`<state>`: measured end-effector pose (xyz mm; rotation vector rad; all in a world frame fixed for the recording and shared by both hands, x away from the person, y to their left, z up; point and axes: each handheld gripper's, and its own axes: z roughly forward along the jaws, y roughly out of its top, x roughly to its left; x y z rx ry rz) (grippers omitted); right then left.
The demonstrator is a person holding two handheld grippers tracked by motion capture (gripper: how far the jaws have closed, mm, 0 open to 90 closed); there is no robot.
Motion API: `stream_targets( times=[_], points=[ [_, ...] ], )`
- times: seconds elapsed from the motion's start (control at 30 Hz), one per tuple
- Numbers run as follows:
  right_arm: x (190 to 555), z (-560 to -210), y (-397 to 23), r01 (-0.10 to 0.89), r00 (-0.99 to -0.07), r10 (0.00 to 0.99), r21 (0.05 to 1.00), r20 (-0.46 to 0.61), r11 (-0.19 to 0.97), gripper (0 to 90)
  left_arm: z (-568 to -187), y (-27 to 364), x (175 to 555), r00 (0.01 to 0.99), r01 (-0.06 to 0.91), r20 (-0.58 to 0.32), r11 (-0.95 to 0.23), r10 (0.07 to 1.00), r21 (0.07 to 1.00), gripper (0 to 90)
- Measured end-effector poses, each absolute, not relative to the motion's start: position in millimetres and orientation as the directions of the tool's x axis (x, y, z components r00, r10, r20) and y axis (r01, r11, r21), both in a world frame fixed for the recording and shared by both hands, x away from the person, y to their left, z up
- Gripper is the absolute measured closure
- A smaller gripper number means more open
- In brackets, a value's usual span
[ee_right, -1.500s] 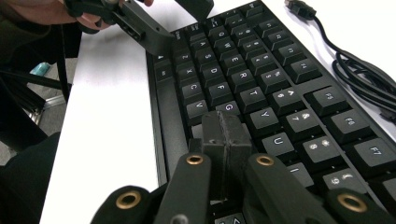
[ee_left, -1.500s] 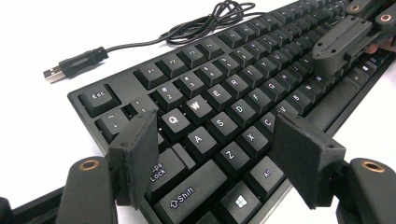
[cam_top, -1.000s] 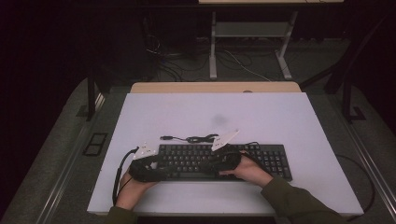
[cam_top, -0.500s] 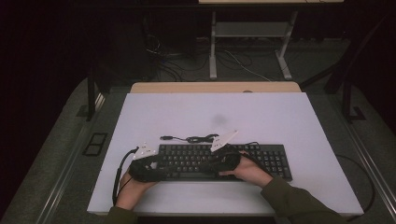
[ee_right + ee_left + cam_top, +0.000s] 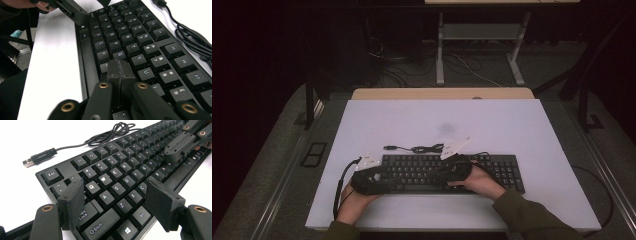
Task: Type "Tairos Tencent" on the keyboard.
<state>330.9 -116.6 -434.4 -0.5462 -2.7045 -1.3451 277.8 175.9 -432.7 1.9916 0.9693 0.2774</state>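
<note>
The wide white rectangular surface (image 5: 522, 130) is carrying everything, and both grippers are working over its near part. On it the long black plastic keyboard with white letters (image 5: 507, 167) is lying flat, directly under the two grippers, its long side running from one gripper to the other.

The left gripper (image 5: 115, 202), a black two-jaw tool in the person's left hand (image 5: 354, 202), is hovering over the left end of the keyboard. Its jaws are standing well apart with nothing gripped between them; in the left gripper view the keys from Q and A to C and Alt are lying between and below its two pads (image 5: 73, 203). Whether the pads are touching the keys, I cannot tell.

The right gripper (image 5: 120, 72), held in the person's right hand (image 5: 479, 180), is pointing down at the middle of the keyboard. Its jaws are pressed together, holding nothing, and the closed tip is sitting on the keys just beside G, Y and U in the right gripper view.

Beyond both grippers, behind the far edge of the keyboard, the thin black cable (image 5: 105, 137) is lying in a loose coil on the surface. Its small USB plug (image 5: 37, 157) is resting near the Esc corner, apart from the left gripper.
</note>
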Motion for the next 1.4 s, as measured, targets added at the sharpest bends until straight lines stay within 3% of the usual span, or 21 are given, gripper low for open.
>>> stream_targets(
  times=[0.4, 0.63, 1.0, 1.4],
  points=[
    [333, -432, -124, 0.365, -0.924, 0.307, 0.766, 0.228, 0.529, 74.4, -432, 171, 279, 0.687, 0.519, -0.163, -0.320, 0.708, 0.793, 34.5],
    [333, -432, -130, 0.382, -0.913, 0.340, 0.769, 0.227, 0.512, 62.1, -432, 167, 282, 0.705, 0.511, -0.163, -0.335, 0.690, 0.792, 40.2],
    [334, -433, -140, 0.410, -0.889, 0.404, 0.771, 0.216, 0.487, 43.3, -432, 160, 285, 0.732, 0.505, -0.177, -0.348, 0.658, 0.790, 58.7],
    [334, -434, -147, 0.425, -0.873, 0.437, 0.772, 0.214, 0.472, 37.4, -432, 151, 288, 0.767, 0.498, -0.193, -0.379, 0.612, 0.779, 79.0]
  ],
)
